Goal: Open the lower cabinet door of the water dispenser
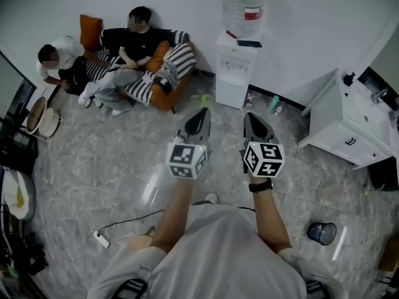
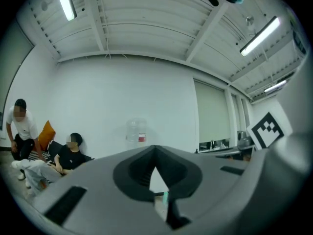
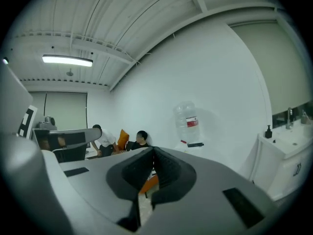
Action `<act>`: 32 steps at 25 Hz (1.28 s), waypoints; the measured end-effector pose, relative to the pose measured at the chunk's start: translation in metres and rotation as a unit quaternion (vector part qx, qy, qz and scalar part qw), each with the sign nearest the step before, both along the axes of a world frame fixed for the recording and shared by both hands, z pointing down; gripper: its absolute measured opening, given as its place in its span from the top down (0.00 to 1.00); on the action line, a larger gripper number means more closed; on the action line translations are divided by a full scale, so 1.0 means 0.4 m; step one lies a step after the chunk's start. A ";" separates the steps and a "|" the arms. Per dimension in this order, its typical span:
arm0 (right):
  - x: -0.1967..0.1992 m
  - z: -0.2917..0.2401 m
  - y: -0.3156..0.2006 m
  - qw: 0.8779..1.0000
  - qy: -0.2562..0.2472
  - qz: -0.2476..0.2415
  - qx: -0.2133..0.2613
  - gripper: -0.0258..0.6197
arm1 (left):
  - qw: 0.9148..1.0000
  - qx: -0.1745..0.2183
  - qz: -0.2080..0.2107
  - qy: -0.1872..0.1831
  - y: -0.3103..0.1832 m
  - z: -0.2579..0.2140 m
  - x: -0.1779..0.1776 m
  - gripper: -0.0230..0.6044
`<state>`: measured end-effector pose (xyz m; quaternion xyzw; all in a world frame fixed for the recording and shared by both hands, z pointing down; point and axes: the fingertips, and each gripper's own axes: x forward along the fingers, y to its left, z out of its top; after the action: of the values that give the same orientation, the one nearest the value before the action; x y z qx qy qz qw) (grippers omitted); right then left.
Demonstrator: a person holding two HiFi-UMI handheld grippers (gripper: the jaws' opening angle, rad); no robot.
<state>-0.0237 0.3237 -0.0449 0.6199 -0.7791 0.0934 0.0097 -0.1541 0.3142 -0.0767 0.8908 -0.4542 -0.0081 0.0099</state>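
Observation:
The white water dispenser (image 1: 237,67) stands against the far wall with a clear bottle (image 1: 245,8) on top; its lower cabinet door (image 1: 231,93) looks closed. Both grippers are held out level over the floor, well short of the dispenser. My left gripper (image 1: 201,114) is shut with nothing in it, and so is my right gripper (image 1: 251,118). In the left gripper view the jaws of the left gripper (image 2: 155,148) meet below the distant bottle (image 2: 135,131). The right gripper view shows the right gripper (image 3: 154,153) with the bottle (image 3: 186,121) to its right.
Two people sit on a striped sofa (image 1: 168,73) at the back left. A white sink cabinet (image 1: 346,120) stands to the right. Small bottles (image 1: 274,104) stand on the floor beside the dispenser. A blue bin (image 1: 322,232) and a power strip (image 1: 101,238) lie nearer me.

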 end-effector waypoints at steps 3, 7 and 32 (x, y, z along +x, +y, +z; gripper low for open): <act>-0.030 0.022 -0.018 1.000 0.008 -0.003 -0.001 0.94 | 1.000 -0.005 0.013 0.018 -0.019 0.023 -0.026 0.95; -0.068 0.045 -0.061 1.000 0.020 -0.013 -0.006 0.94 | 0.999 -0.018 0.020 0.047 -0.063 0.056 -0.055 0.95; 0.309 0.173 -0.920 0.999 -0.011 -0.040 -0.026 0.94 | 0.996 -0.053 0.047 0.046 -0.906 0.186 0.369 0.95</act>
<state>0.0999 -0.0445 0.0243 0.5869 -0.8005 0.1196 0.0208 -0.0067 -0.0481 -0.0023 0.9083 -0.4103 -0.0248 0.0781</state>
